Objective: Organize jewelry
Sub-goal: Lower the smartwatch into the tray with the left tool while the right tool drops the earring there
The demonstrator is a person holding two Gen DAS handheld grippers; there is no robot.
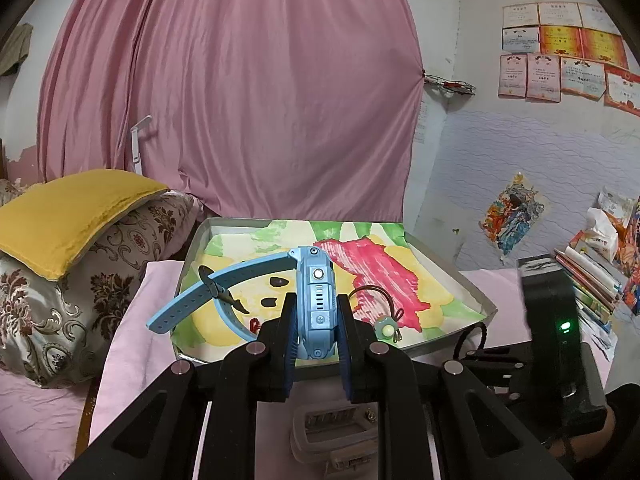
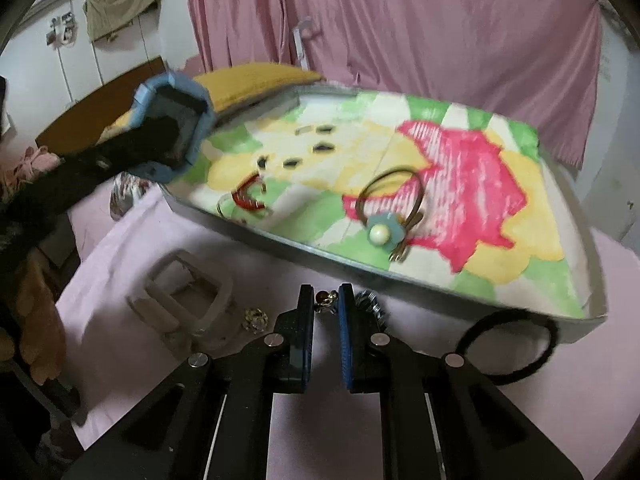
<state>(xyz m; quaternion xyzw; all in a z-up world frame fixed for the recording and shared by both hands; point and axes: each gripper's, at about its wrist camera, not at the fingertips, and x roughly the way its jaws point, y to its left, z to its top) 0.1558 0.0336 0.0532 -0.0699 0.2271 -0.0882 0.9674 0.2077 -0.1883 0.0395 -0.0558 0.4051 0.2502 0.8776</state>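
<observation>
My left gripper is shut on the case of a blue watch, held on edge above the near rim of the metal tray; its strap curls out to the left. The right wrist view shows the same watch at the tray's left corner. My right gripper points down at the pink cloth just before the tray, jaws nearly together on a small gold and red trinket. A brown hair tie with a pearl flower and a red ring lie in the tray.
On the pink cloth lie a white watch frame, a crystal bead, a silver beaded piece and a black hair tie. Pillows sit left of the tray, stacked books to the right, a pink curtain behind.
</observation>
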